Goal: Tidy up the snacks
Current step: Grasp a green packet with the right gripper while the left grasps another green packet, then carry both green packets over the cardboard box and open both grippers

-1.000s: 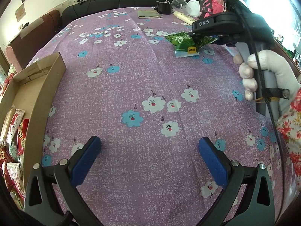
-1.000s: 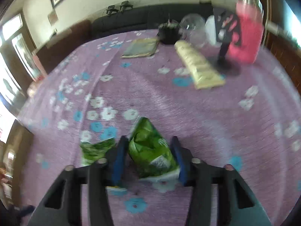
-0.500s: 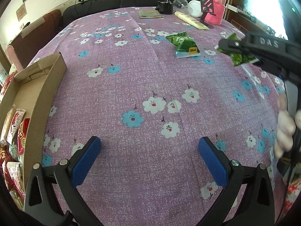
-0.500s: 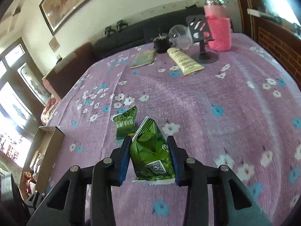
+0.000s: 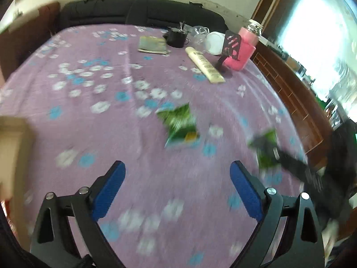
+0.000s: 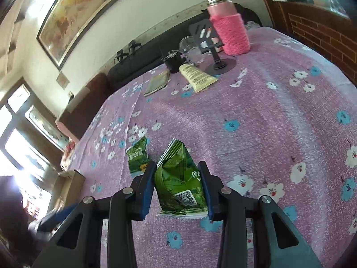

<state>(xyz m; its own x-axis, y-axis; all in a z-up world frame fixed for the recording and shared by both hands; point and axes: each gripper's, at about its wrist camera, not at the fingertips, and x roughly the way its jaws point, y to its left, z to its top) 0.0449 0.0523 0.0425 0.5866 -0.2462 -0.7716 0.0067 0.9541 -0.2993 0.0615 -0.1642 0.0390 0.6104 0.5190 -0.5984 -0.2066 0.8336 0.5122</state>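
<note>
With right claw [image 6: 177, 187] clamping green packet [image 6: 180, 185], spare packet [image 5: 179, 122] lying dead ahead of gaping, empty left claw [image 5: 177, 192], centre frame.

Black grippers [image 5: 176, 189] – blue pads [image 6: 148, 189], silver screws

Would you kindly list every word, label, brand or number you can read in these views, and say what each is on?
No text reads in full.
Held green packet: a QR code and part of a white character, not legible.
Green packet on the cloth: yellow label, too small; blurred in the left view.
Cream tube: lines of print, too small.
Booklet: cover unreadable.
Right gripper: no lettering readable in these views.
</note>
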